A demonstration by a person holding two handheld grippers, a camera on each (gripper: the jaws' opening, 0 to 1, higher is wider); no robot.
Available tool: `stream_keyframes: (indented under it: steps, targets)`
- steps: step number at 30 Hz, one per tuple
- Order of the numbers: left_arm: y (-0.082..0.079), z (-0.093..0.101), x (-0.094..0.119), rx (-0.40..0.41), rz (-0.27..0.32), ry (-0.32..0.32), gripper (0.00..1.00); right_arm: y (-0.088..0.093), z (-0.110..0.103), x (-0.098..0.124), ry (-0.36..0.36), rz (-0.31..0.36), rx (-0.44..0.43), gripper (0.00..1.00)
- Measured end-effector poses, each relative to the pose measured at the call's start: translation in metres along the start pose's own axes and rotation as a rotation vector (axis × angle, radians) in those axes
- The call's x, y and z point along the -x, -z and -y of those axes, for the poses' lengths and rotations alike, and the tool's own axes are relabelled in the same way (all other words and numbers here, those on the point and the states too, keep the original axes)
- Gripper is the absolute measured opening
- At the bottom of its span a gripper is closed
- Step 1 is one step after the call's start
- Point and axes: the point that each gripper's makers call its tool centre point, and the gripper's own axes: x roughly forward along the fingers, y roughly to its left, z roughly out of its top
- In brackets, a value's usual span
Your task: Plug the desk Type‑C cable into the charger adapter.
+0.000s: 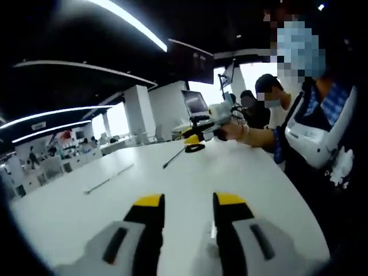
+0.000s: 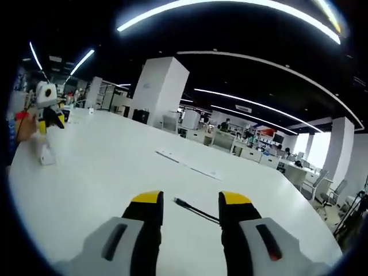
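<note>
Both your grippers, left (image 1: 187, 202) and right (image 2: 191, 202), parted and holding nothing, black cable (image 2: 195, 210) half hidden behind your right jaws, white charger adapter (image 2: 47, 155) blurry near table (image 2: 115, 161) edge.

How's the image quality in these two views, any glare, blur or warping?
Left gripper view: bright windows wash out the background, table edge bows from fisheye, far gripper soft. Right gripper view: ceiling light strips curve strongly, black cable stays fairly sharp, white adapter blurry.

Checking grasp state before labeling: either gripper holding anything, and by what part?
Nothing held. Left gripper is open over the bare white table. Right gripper is open, with the black cable lying on the table between its jaws, ungripped.
</note>
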Motion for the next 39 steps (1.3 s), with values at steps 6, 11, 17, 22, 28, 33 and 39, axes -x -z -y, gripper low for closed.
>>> stream_keyframes:
  steps: [6, 11, 17, 22, 28, 33, 39]
  targets:
    - [-0.011, -0.025, 0.011, -0.040, 0.056, -0.145, 0.35, -0.001, 0.015, 0.002, 0.040, 0.008, 0.023, 0.39]
    - [-0.014, -0.041, 0.021, -0.022, 0.076, -0.213, 0.36, -0.004, 0.028, 0.006, 0.070, 0.018, -0.023, 0.38]
    - [-0.014, -0.053, 0.028, 0.008, 0.083, -0.246, 0.38, -0.024, 0.042, 0.004, 0.094, 0.025, -0.022, 0.38]
    - [-0.019, -0.052, 0.031, 0.004, 0.100, -0.250, 0.40, -0.045, 0.044, -0.004, 0.059, 0.039, -0.007, 0.37]
    - [-0.022, -0.053, 0.032, -0.003, 0.110, -0.261, 0.40, -0.063, 0.047, -0.021, 0.004, 0.016, 0.070, 0.36]
    - [-0.020, -0.052, 0.030, -0.018, 0.101, -0.253, 0.40, -0.064, 0.040, -0.039, -0.081, -0.045, 0.110, 0.36]
    - [-0.017, -0.054, 0.029, -0.019, 0.089, -0.257, 0.40, -0.062, 0.035, -0.063, -0.180, -0.112, 0.174, 0.36]
